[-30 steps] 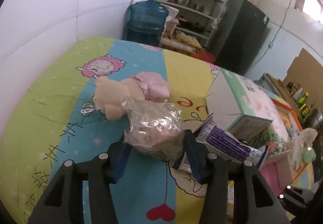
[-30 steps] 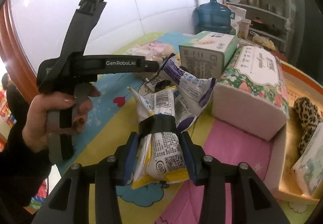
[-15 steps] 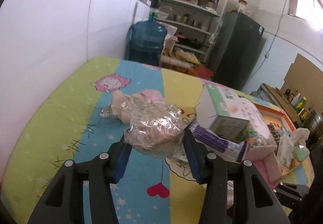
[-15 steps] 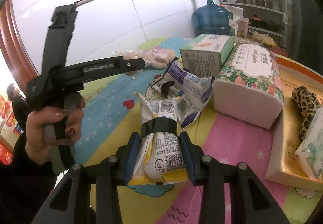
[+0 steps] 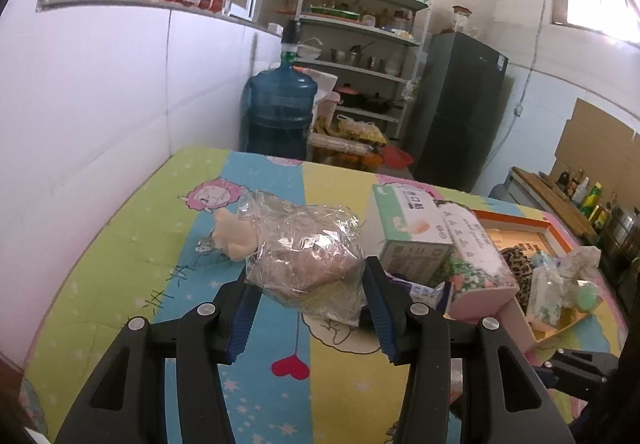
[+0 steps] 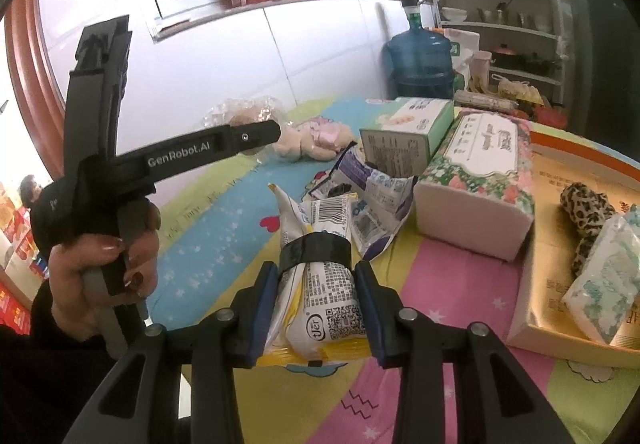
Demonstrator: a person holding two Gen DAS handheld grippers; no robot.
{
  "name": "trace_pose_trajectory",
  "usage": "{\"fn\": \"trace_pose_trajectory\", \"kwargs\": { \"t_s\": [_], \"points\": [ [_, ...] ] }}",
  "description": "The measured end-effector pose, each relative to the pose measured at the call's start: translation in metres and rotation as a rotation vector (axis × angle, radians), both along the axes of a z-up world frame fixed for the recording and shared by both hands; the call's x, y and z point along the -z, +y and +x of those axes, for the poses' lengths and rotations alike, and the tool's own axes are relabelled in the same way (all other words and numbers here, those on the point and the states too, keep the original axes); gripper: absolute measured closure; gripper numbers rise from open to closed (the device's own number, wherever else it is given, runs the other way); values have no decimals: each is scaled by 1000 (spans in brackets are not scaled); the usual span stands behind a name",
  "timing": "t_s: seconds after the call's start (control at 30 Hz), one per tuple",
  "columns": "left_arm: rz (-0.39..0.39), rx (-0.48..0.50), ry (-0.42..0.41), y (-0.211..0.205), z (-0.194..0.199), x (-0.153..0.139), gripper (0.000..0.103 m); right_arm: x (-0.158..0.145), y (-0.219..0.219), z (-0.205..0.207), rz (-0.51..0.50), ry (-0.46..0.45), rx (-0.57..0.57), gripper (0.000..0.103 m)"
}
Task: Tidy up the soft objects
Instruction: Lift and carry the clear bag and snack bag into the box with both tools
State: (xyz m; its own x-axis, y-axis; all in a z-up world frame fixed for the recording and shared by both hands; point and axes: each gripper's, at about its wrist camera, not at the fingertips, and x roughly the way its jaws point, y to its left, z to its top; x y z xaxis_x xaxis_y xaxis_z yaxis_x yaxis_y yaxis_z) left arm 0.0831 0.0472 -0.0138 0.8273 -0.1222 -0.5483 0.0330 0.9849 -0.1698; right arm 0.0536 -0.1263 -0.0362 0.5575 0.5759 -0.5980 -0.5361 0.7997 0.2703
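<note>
Left wrist view: the left gripper (image 5: 306, 286) is closed on a clear plastic bag (image 5: 306, 252) holding something soft and brownish, carried above the table (image 5: 120, 244). The blue pads bear on the bag's lower bulk at 9 and 3 o'clock. Judged light and squashy; the film looks slippery, so the hold belongs on the filled body, not the loose crinkled top. A cream plush toy (image 5: 232, 238) lies just behind at 10 o'clock. A green carton (image 5: 408, 228) and a floral tissue pack (image 5: 476, 252) stand at 2 o'clock, with an orange-rimmed tray (image 5: 548, 228) beyond holding several soft items. Open cloth lies from 7 to 10 o'clock; the wall side is bare.

Right wrist view: the right gripper (image 6: 316, 298) is clamped on a yellow-and-white packet (image 6: 320, 276) banded with black tape, pads on its sides below the band. It appears light and pliable, the wrapper slick; gripping near the tape seems the surest hold. A torn purple wrapper (image 6: 372, 180) lies just ahead at 1 o'clock. The tray's near wall sits at 3 o'clock, a leopard-print piece (image 6: 584, 212) inside. The person's left hand (image 6: 100, 272) occupies 9 o'clock, limiting room leftward.
</note>
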Motion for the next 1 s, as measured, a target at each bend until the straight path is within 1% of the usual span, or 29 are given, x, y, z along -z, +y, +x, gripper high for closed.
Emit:
{"fn": "trace_pose_trajectory", "kwargs": {
  "t_s": [0.27, 0.6, 0.8, 1.0],
  "points": [
    [9, 16, -30, -10, -10, -11, 51, -15, -18, -13, 23, -51, 28, 63],
    [10, 65, -84, -39, -19, -26, 51, -34, -50, -23, 66, -110, 101, 63],
    [6, 129, -115, -70, -19, -35, 51, -47, -83, -28, 88, -158, 176, 63],
    [-2, 220, -127, -114, -11, -40, 51, -53, -130, -28, 82, -189, 285, 63]
  ]
}}
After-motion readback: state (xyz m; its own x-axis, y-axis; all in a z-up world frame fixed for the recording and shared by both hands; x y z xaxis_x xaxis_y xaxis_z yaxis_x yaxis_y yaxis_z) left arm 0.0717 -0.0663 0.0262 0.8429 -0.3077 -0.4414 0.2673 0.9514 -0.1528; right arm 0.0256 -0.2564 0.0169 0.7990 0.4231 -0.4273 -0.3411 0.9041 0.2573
